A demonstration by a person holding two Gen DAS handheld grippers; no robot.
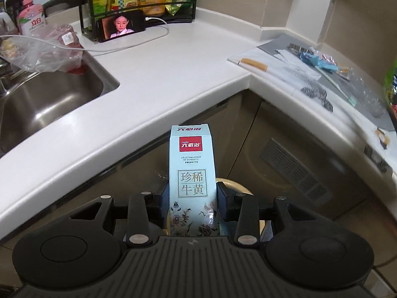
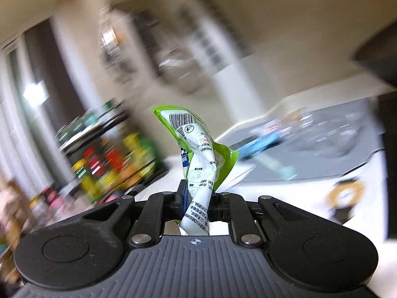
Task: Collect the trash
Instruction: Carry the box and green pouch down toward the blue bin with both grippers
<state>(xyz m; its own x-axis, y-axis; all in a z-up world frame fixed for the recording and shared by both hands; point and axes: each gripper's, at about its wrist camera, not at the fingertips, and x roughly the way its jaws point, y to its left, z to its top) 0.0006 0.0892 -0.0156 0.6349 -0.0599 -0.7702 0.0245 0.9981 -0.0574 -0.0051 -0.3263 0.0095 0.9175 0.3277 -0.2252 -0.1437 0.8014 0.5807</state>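
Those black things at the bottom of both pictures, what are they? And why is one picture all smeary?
They are grabbing tools that a person holds, one in each hand. Each has two fingers and a small camera looking forward along them, so each picture is that tool's own view.

In the left tool's picture, the left gripper pinches a pale blue box. Below it is a round cream rim, maybe a bin, but I can't tell. Beyond it is a white kitchen counter with a sink, a phone playing a video, and a grey mat with scraps of rubbish.

In the right tool's picture, the right gripper squeezes a crumpled green and white wrapper. It is smeary because that camera was moving fast.
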